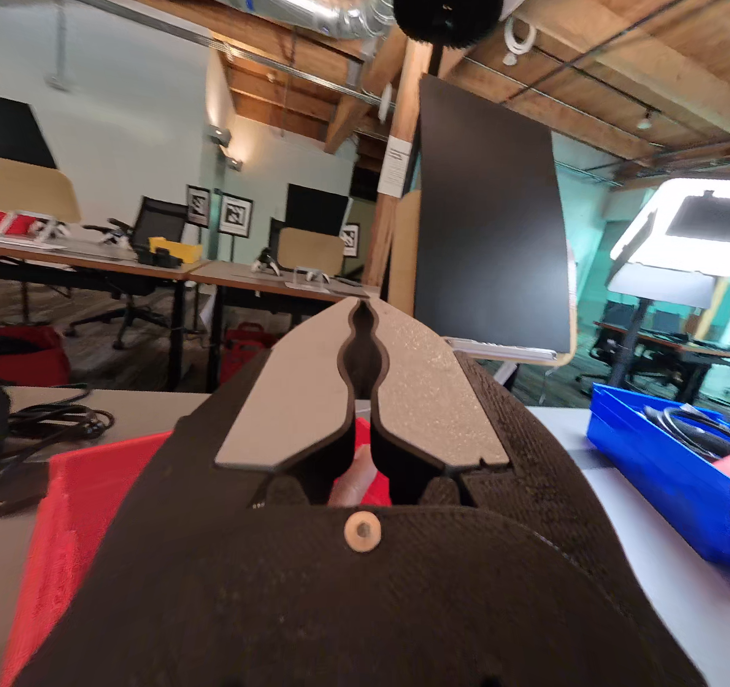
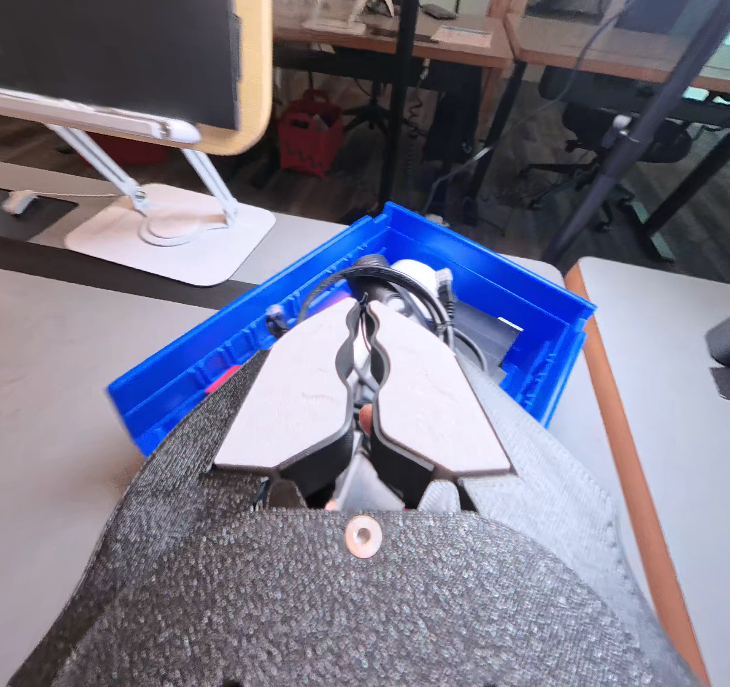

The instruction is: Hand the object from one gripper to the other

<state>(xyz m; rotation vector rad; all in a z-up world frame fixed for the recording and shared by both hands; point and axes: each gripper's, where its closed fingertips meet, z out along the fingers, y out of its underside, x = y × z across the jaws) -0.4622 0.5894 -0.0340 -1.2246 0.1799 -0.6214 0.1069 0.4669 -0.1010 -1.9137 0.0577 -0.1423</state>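
1. Table (image 2: pixel 98 352): the grey surface is lying beneath both pairs of jaws; nothing has yet been lifted clear and carried across it, so the handover is judged to be at its opening step.
2. Blue bin (image 2: pixel 490 273): in the right wrist view it is sitting directly ahead of and below the right jaws. In the left wrist view it is lying well off to the right of the left jaws.
3. Red bin (image 1: pixel 91 510): it is lying under and to the left of the left jaws, its contents hidden by the tool body.
4. Left gripper (image 1: pixel 365 307): it is pointing upward into the room, jaws closed so that the tips are meeting, with only the wavy slot left between them. It is holding nothing.
5. Right gripper (image 2: pixel 363 305): it is tipping down over the blue bin, jaws almost closed. A thin dark strand is running through the slot between them; whether it is actually being pinched cannot be told.
6. Cable (image 2: pixel 395 277): this black coil, taken to be the task's thing, is resting in the blue bin just beyond the right tips, beside a white object (image 2: pixel 414 273) and a dark flat piece.
7. Remaining, as judged: securing the cable, raising it, bringing the grippers together, the left one opening and taking it.
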